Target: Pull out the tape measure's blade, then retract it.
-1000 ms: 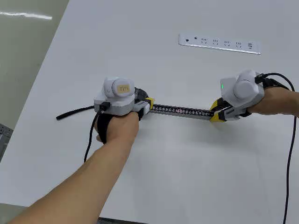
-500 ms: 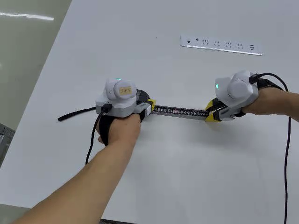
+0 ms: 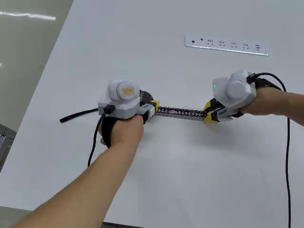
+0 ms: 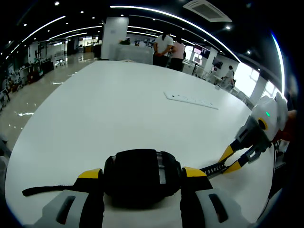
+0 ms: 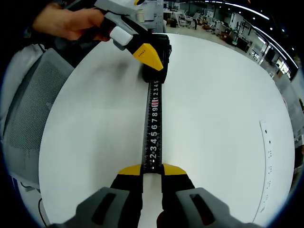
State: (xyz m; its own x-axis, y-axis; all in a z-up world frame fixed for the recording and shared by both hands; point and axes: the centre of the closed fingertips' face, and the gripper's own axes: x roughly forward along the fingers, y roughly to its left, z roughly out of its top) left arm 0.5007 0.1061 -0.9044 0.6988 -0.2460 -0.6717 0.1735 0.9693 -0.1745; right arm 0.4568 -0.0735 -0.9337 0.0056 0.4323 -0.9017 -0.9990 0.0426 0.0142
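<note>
At centre left of the head view, the left gripper (image 3: 150,107) was clamped on the black tape measure case (image 3: 145,98). The blade (image 3: 180,112) lay stretched rightward over the white table (image 3: 190,166) to the right gripper (image 3: 208,114), which pinched the blade's end below the power strip (image 3: 226,45).

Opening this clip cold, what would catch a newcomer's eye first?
The dark tape blade stretched across the middle of the white table, with its black case clamped in the left gripper and its end pinched by the right gripper. Farther back on the table lies a white power strip.
</note>
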